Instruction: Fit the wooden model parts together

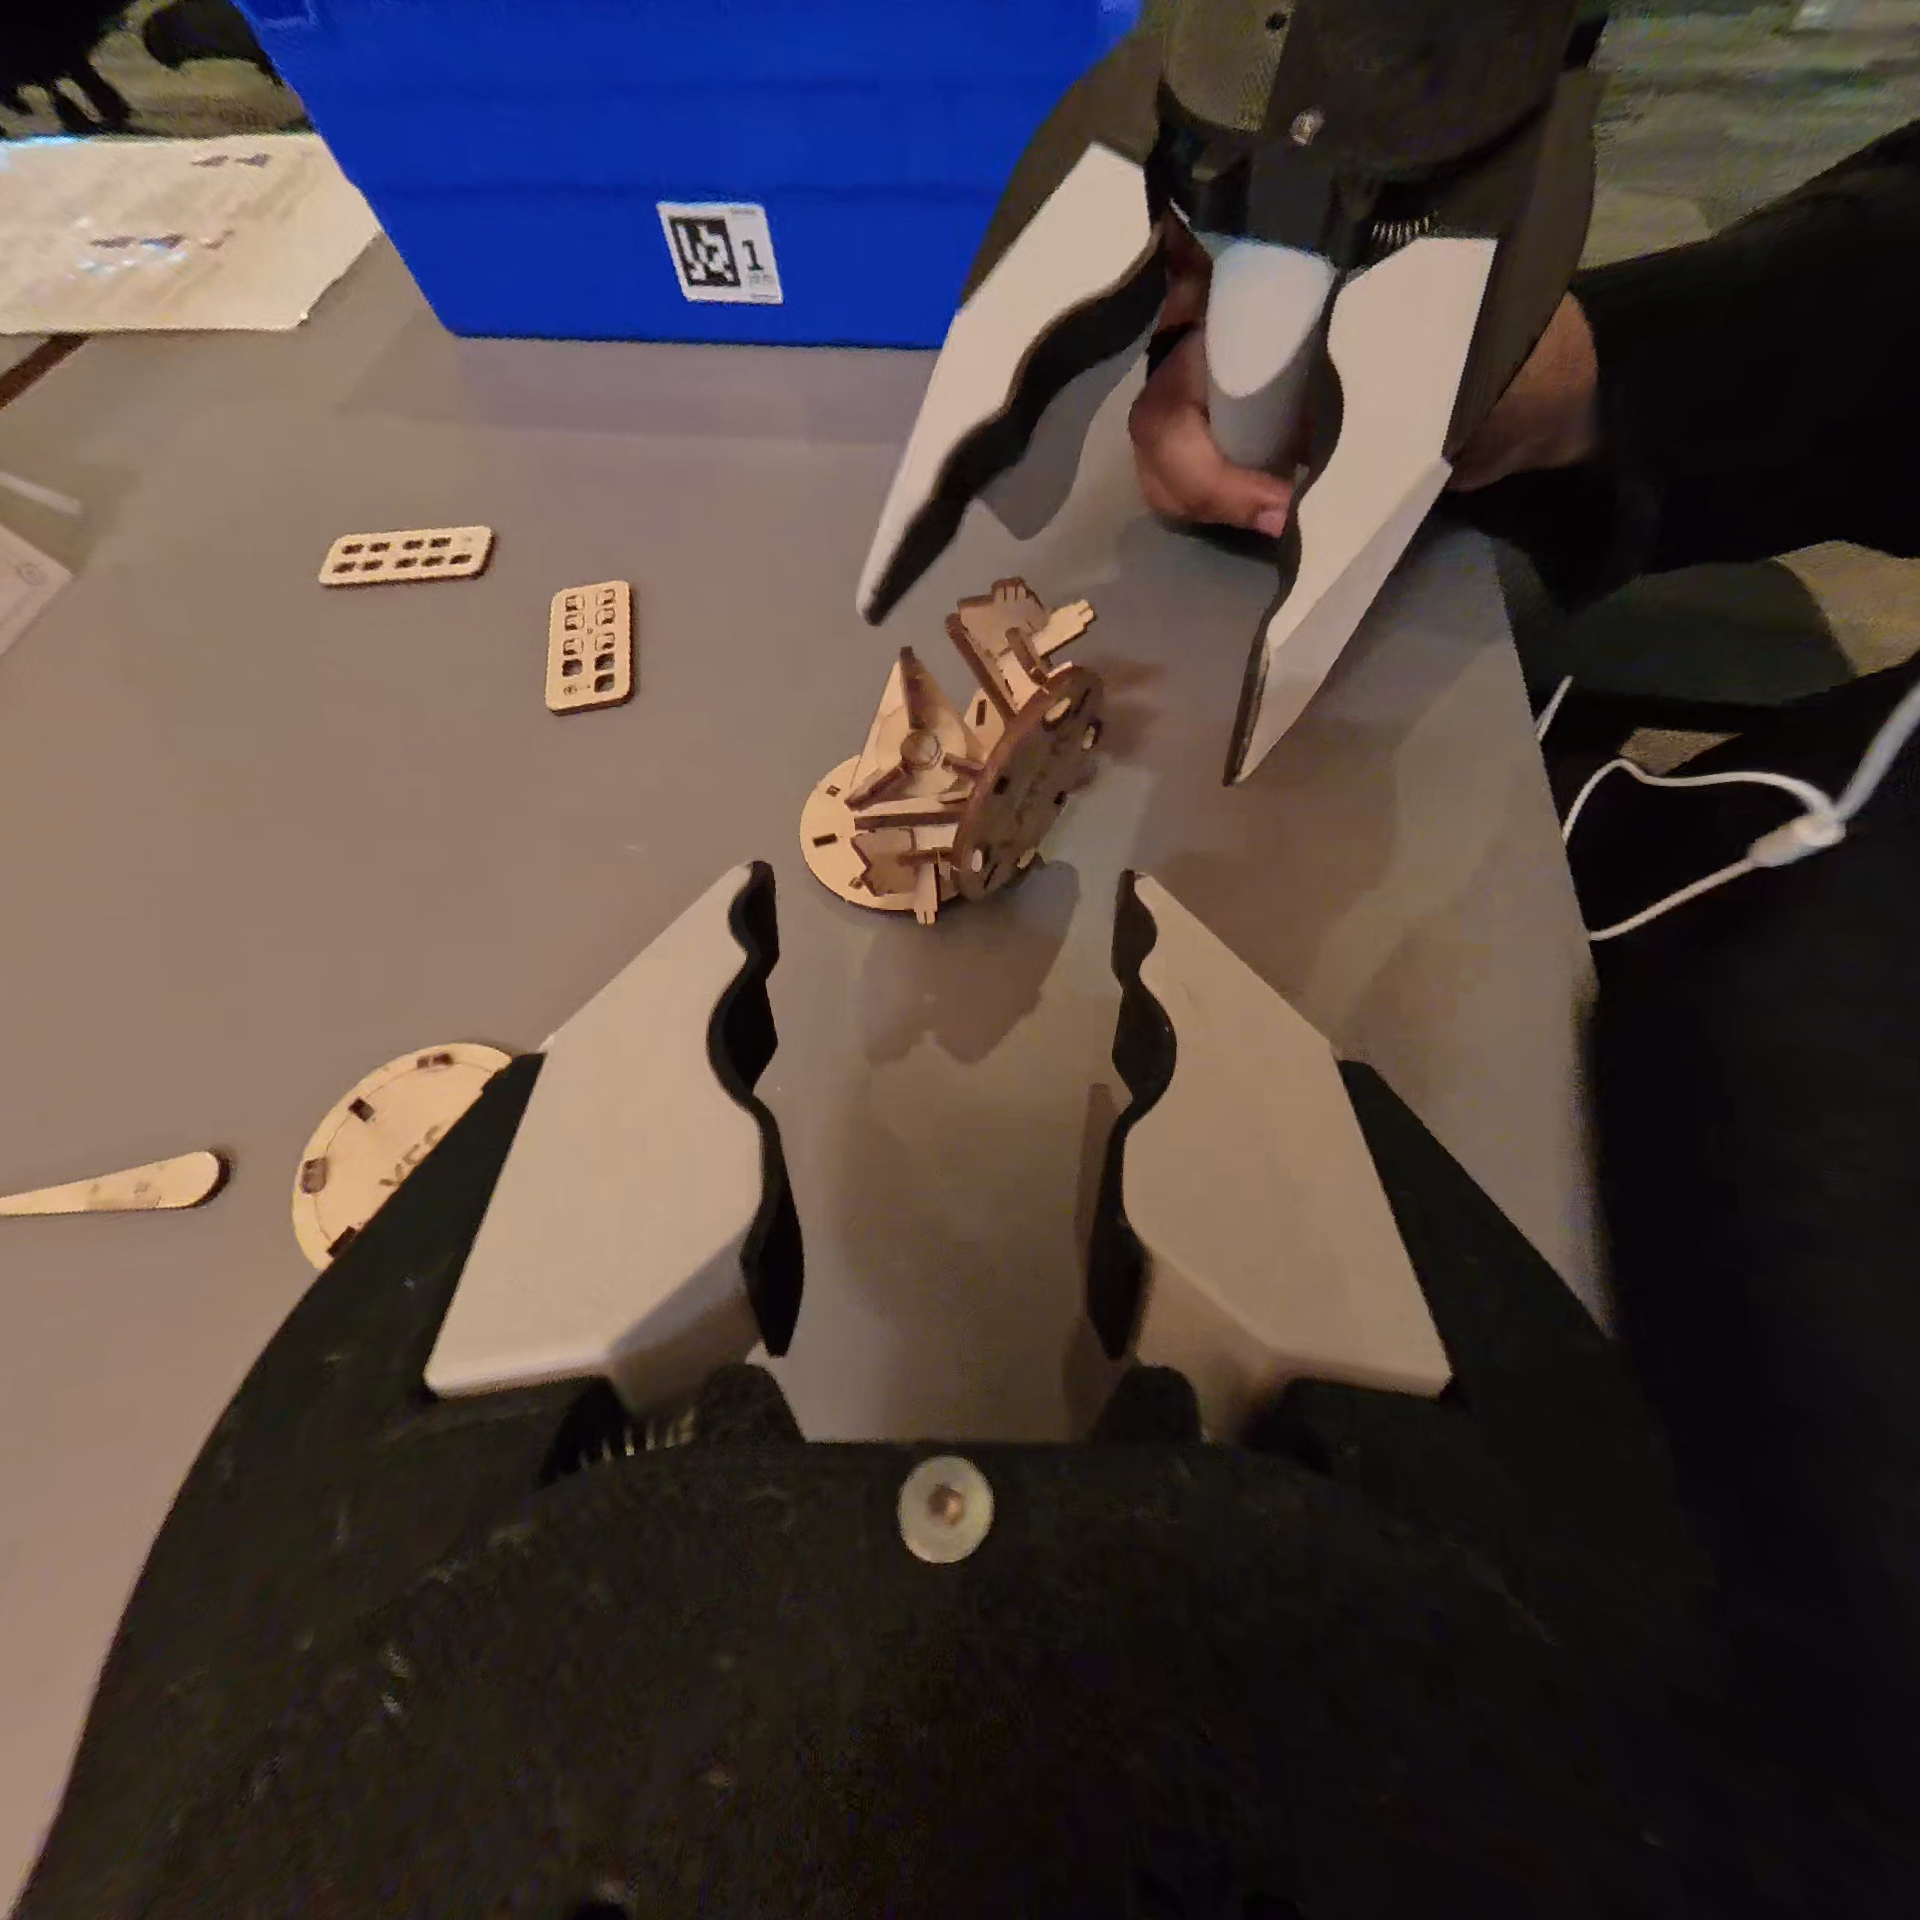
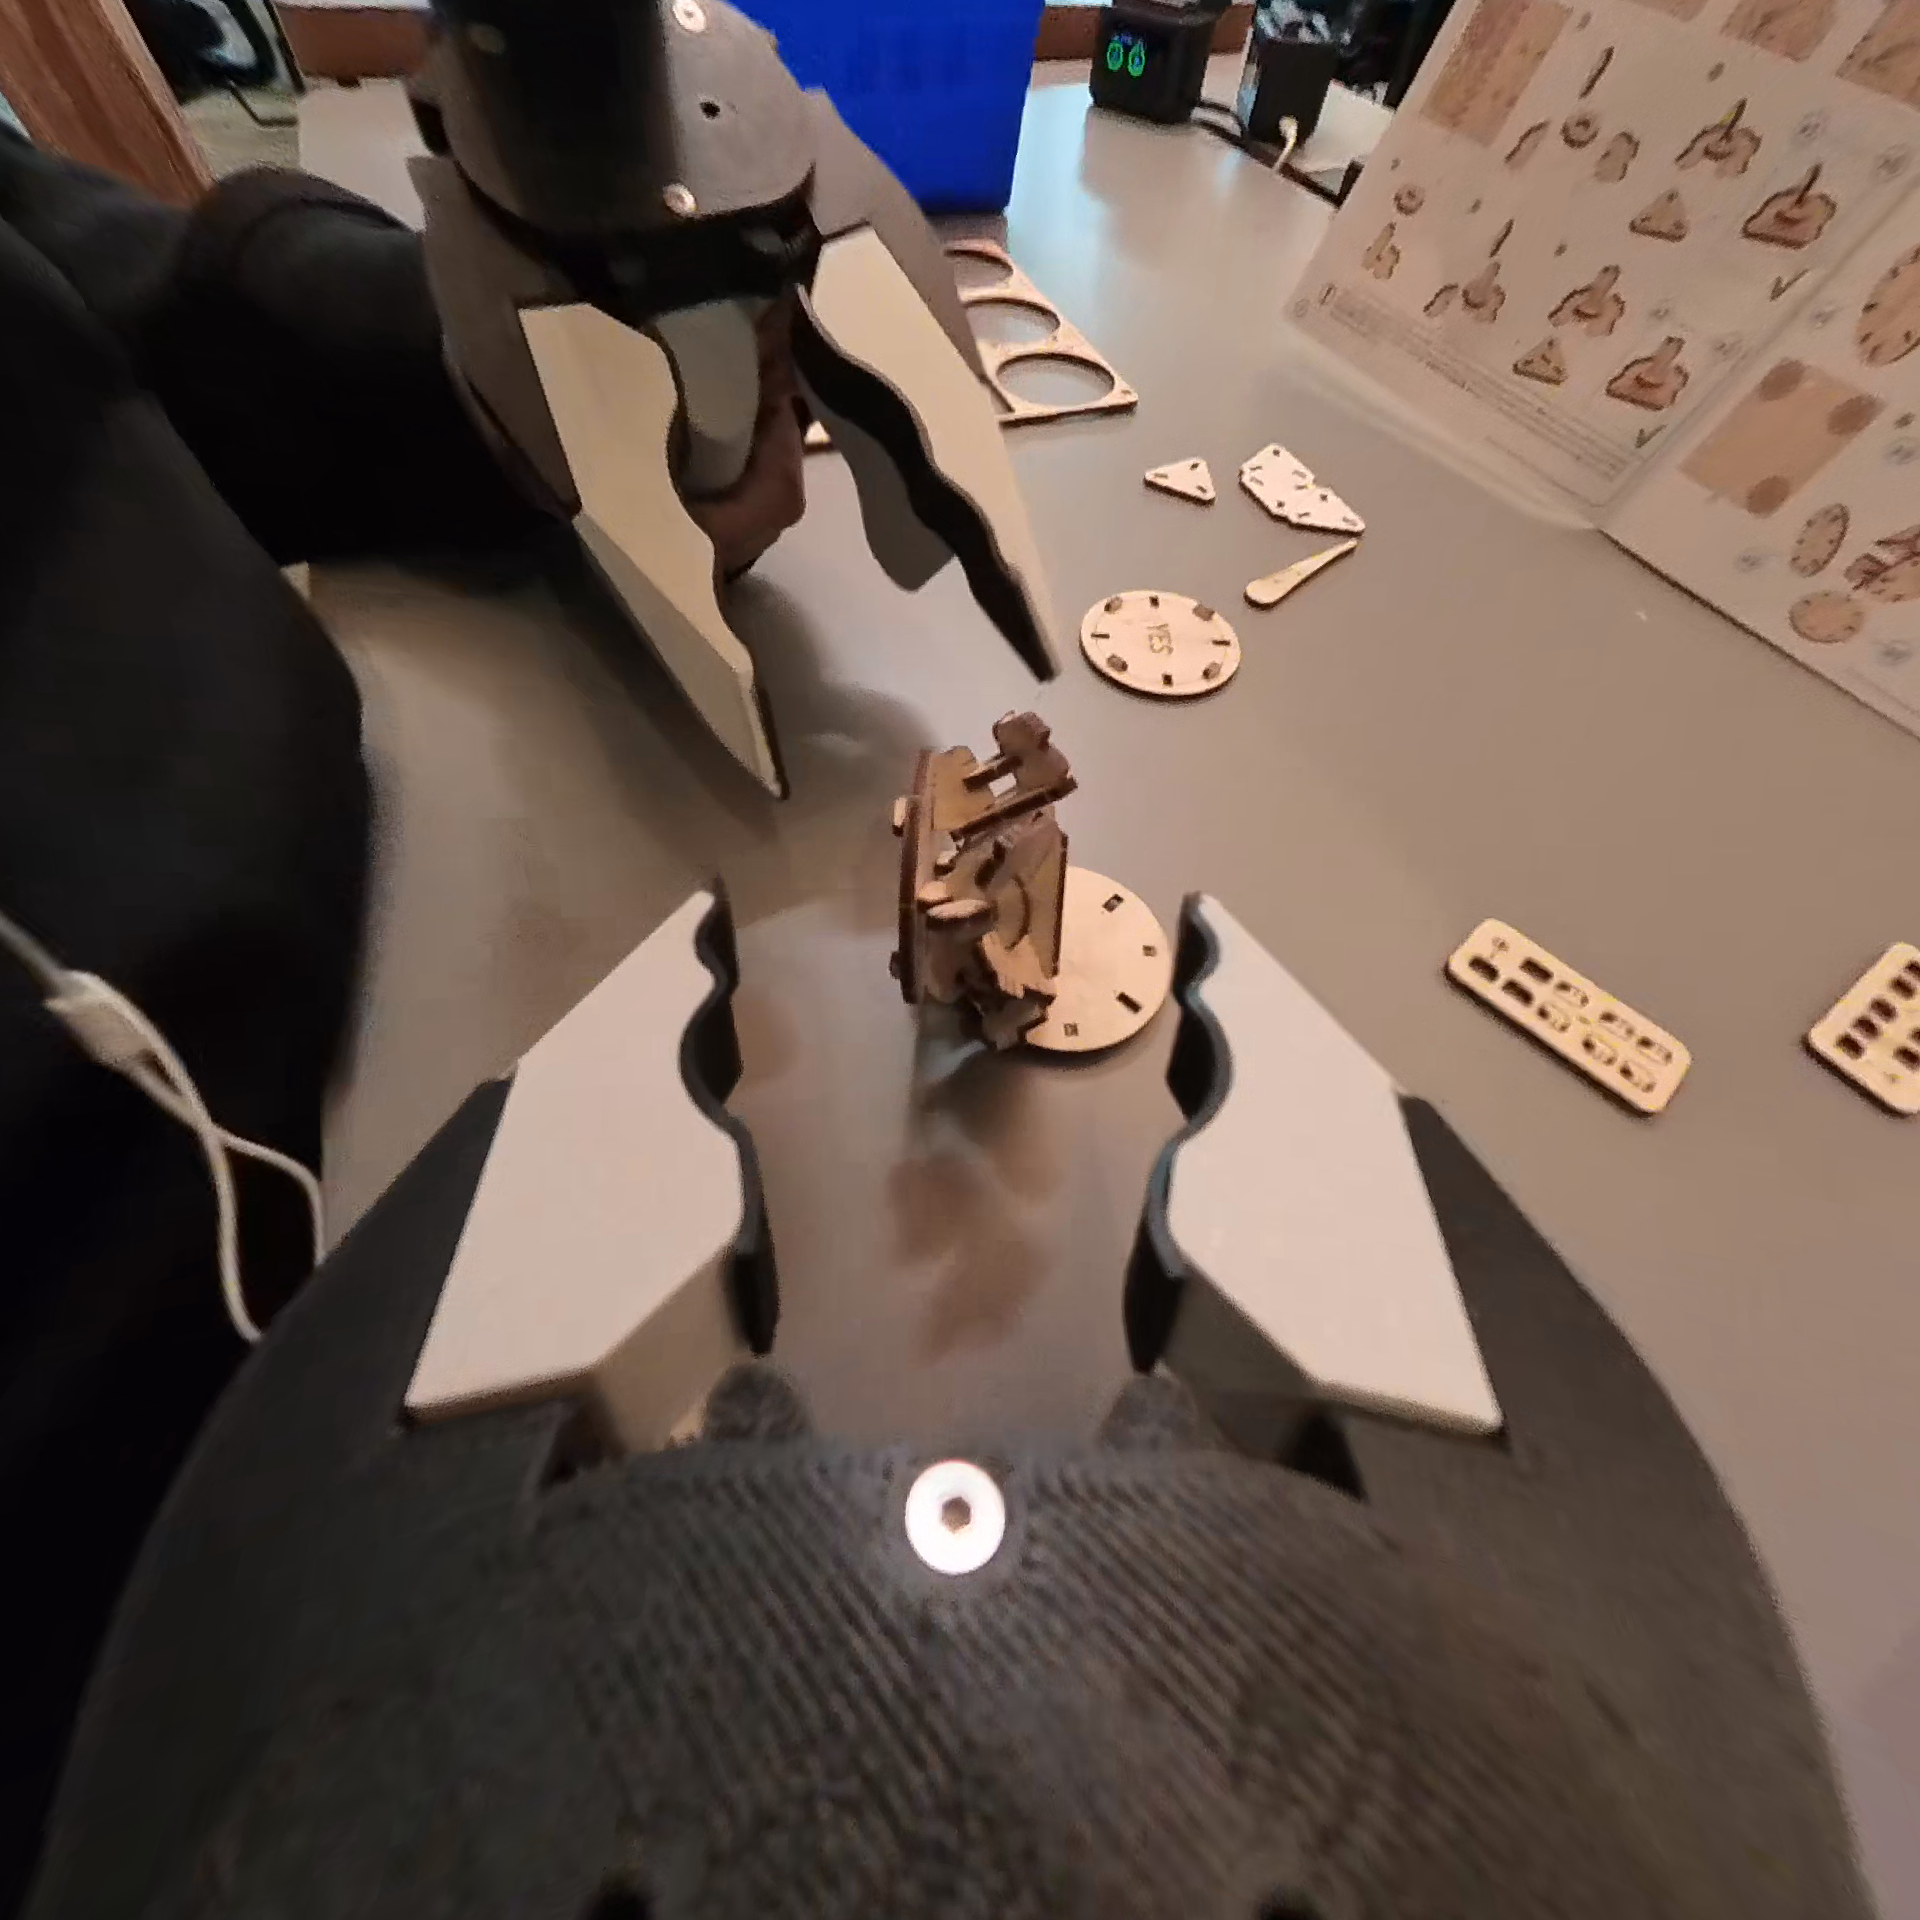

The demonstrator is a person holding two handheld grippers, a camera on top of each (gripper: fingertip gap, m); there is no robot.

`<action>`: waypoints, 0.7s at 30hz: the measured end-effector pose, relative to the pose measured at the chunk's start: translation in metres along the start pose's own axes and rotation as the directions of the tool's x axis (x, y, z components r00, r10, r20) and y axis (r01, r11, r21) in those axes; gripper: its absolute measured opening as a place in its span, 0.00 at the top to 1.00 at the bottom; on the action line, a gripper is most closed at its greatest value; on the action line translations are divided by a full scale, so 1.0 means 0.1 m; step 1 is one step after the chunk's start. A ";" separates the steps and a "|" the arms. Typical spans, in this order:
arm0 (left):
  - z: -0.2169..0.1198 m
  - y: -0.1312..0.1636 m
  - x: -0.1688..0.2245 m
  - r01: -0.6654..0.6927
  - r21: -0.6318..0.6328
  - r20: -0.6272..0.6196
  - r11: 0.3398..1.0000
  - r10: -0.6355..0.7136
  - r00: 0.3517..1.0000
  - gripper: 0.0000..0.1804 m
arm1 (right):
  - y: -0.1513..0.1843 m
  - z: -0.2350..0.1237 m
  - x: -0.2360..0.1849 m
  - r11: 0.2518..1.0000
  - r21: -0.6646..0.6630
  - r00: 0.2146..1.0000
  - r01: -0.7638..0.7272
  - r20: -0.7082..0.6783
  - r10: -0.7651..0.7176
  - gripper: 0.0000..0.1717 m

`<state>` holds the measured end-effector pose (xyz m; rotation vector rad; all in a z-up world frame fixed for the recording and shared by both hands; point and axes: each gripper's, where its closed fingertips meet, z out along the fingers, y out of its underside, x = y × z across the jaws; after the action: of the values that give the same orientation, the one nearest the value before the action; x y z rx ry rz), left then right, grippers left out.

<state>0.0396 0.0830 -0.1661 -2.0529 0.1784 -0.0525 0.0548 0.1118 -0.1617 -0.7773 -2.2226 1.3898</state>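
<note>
A small wooden model (image 1: 956, 769), made of slotted pieces standing on a round base, sits on the grey table (image 1: 312, 831). It also shows in the right wrist view (image 2: 987, 904). My left gripper (image 1: 948, 883) is open and holds nothing, with its fingertips just short of the model. My right gripper (image 2: 953, 902) is open wide and holds nothing. The model stands between its fingertips without being pressed. The left wrist view shows the right gripper (image 1: 1055, 694) hovering over the far side of the model, apart from it. The left gripper (image 2: 906, 727) faces it in the right wrist view.
A blue bin (image 1: 686, 156) stands at the back. Loose wooden parts lie around: two perforated plates (image 1: 405, 556) (image 1: 589, 646), a round disc (image 2: 1158, 641), a paddle-shaped piece (image 2: 1299, 574) and a frame with round cut-outs (image 2: 1039, 343). An instruction sheet (image 2: 1662, 312) lies at the right. A white cable (image 1: 1714, 831) hangs past the table edge. Across from one pair of fingers to the other is roughly 5 cm.
</note>
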 end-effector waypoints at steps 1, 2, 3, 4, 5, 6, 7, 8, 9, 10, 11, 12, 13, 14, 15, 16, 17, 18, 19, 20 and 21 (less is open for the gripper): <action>0.00 -0.02 -0.02 0.001 0.007 0.016 1.000 -0.001 1.000 0.66 | 0.03 0.00 0.00 1.000 -0.017 1.000 -0.014 0.000 0.014 0.54; 0.02 -0.02 -0.03 0.014 0.004 0.018 1.000 -0.014 1.000 0.66 | 0.05 0.01 0.00 0.999 -0.032 1.000 -0.025 0.000 0.025 0.54; 0.05 -0.01 -0.02 0.031 -0.010 0.008 0.999 -0.031 0.999 0.66 | 0.07 0.01 0.00 0.998 -0.044 0.999 -0.034 0.002 0.034 0.56; 0.08 0.00 -0.03 0.040 -0.022 0.007 0.999 -0.040 0.999 0.65 | 0.09 0.01 0.00 0.998 -0.054 0.999 -0.040 -0.001 0.040 0.59; 0.11 0.00 -0.05 0.042 -0.030 0.016 0.999 -0.041 0.999 0.65 | 0.10 0.02 0.01 0.997 -0.062 0.999 -0.044 0.000 0.044 0.59; 0.14 0.00 -0.07 0.041 -0.038 0.023 0.998 -0.041 0.999 0.65 | 0.11 0.03 0.01 0.997 -0.068 0.999 -0.048 0.004 0.048 0.60; 0.16 0.00 -0.08 0.041 -0.046 0.029 0.998 -0.039 0.999 0.65 | 0.11 0.03 0.01 0.996 -0.074 0.998 -0.057 0.011 0.058 0.63; 0.19 0.01 -0.11 0.040 -0.058 0.041 0.998 -0.037 0.998 0.65 | 0.12 0.04 0.00 0.994 -0.080 0.997 -0.072 0.027 0.074 0.64; 0.21 0.03 -0.14 0.041 -0.077 0.053 0.996 -0.037 0.998 0.65 | 0.13 0.05 -0.01 0.992 -0.089 0.994 -0.092 0.047 0.096 0.64; 0.23 0.05 -0.15 0.049 -0.095 0.051 0.994 -0.045 0.998 0.64 | 0.14 0.06 -0.01 0.988 -0.099 0.990 -0.116 0.067 0.123 0.64; 0.25 0.07 -0.15 0.063 -0.110 0.039 0.992 -0.059 0.998 0.64 | 0.16 0.07 -0.01 0.984 -0.111 0.985 -0.140 0.085 0.150 0.64; 0.26 0.08 -0.14 0.073 -0.119 0.028 0.990 -0.071 0.997 0.64 | 0.17 0.08 -0.01 0.979 -0.124 0.980 -0.162 0.100 0.175 0.64; 0.26 0.09 -0.13 0.079 -0.122 0.014 0.989 -0.077 0.997 0.64 | 0.18 0.09 -0.01 0.974 -0.137 0.974 -0.181 0.111 0.197 0.64; 0.26 0.09 -0.11 0.080 -0.124 -0.005 0.989 -0.081 0.997 0.64 | 0.19 0.09 -0.01 0.969 -0.147 0.968 -0.197 0.124 0.216 0.65; 0.27 0.09 -0.09 0.080 -0.127 -0.026 0.989 -0.084 0.996 0.65 | 0.20 0.10 -0.02 0.966 -0.153 0.963 -0.210 0.139 0.231 0.67; 0.27 0.09 -0.07 0.079 -0.126 -0.042 0.989 -0.085 0.995 0.65 | 0.19 0.10 -0.03 0.964 -0.154 0.959 -0.218 0.151 0.241 0.69; 0.26 0.08 -0.05 0.078 -0.122 -0.057 0.989 -0.085 0.995 0.65 | 0.18 0.09 -0.03 0.964 -0.148 0.957 -0.222 0.158 0.244 0.71; 0.26 0.07 -0.03 0.076 -0.118 -0.079 0.990 -0.086 0.993 0.66 | 0.17 0.08 -0.02 0.965 -0.137 0.957 -0.222 0.160 0.242 0.73; 0.26 0.07 -0.01 0.077 -0.119 -0.096 0.990 -0.089 0.991 0.67 | 0.15 0.08 -0.01 0.967 -0.126 0.959 -0.220 0.155 0.238 0.73; 0.26 0.07 0.00 0.078 -0.120 -0.111 0.990 -0.092 0.990 0.68 | 0.14 0.08 0.00 0.969 -0.119 0.960 -0.216 0.154 0.233 0.73; 0.26 0.08 0.02 0.077 -0.125 -0.128 0.989 -0.093 0.987 0.68 | 0.14 0.08 0.00 0.969 -0.119 0.961 -0.215 0.153 0.232 0.73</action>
<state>0.0440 0.1022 -0.1852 -2.1770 0.1804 -0.2379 0.0535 0.1115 -0.1782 -1.0095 -2.4099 1.5032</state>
